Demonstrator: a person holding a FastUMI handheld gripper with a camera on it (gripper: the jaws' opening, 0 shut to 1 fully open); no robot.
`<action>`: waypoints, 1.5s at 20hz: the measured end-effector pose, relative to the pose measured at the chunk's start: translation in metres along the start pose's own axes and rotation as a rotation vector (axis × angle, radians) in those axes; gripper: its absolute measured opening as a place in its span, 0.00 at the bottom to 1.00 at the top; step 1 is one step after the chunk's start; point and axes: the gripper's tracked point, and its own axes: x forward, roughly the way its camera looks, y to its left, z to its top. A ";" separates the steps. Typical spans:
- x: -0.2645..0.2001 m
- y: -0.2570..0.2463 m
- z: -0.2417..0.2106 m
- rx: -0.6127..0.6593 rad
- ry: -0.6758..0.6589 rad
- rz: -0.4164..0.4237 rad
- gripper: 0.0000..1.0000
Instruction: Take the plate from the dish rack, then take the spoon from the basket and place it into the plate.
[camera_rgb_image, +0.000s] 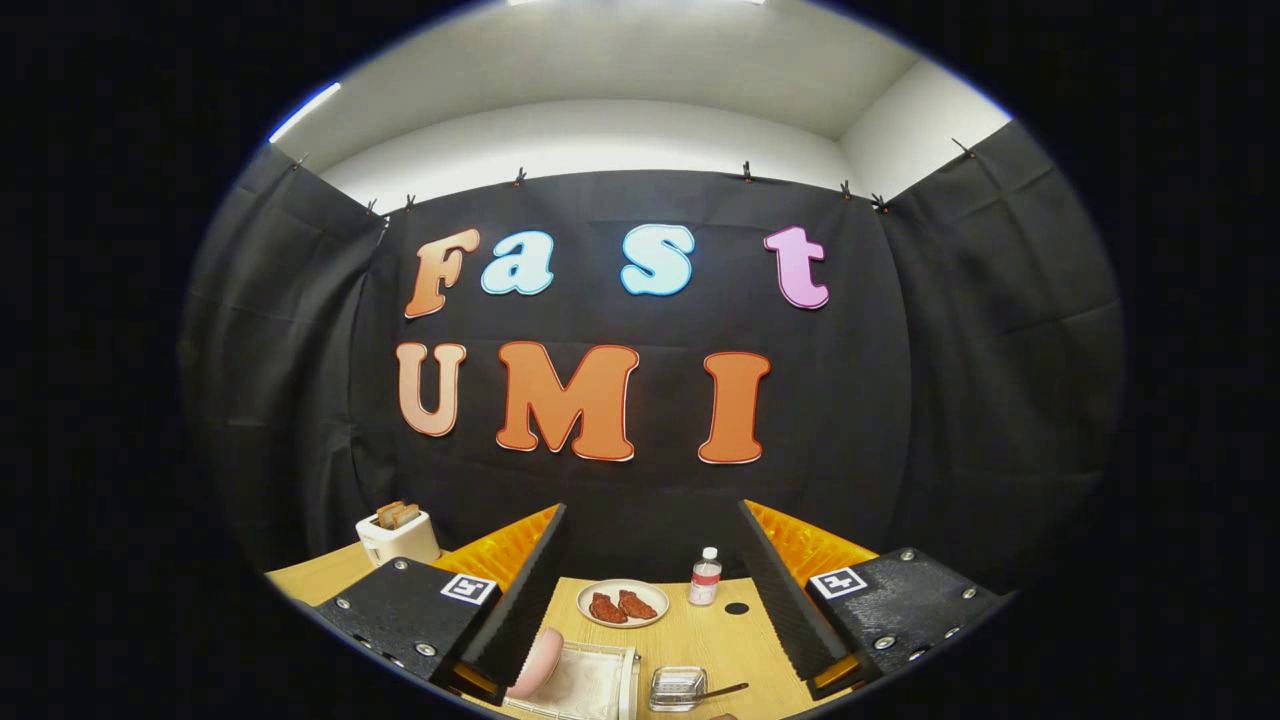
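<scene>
well, gripper (655, 590) jaws released; plate (540, 662) in rack (590, 685), spoon (722, 690) in basket (677, 688).

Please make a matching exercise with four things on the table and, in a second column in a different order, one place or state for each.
Things:
1. toaster
2. bottle
3. pink plate
4. spoon

Places or states:
A. beside the inner edge of the left finger, next to a white rack
B. holds slices of toast, beyond the left finger
C. rests its end in a small glass dish
D. stands upright near a white plate of food

Pairs: 1-B, 2-D, 3-A, 4-C. The gripper is open.
</scene>
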 end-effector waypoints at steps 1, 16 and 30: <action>0.000 -0.001 0.002 0.002 -0.003 -0.003 0.98; 0.021 0.046 -0.063 0.051 0.211 0.136 0.98; 0.030 0.115 -0.209 -0.103 0.773 0.319 0.95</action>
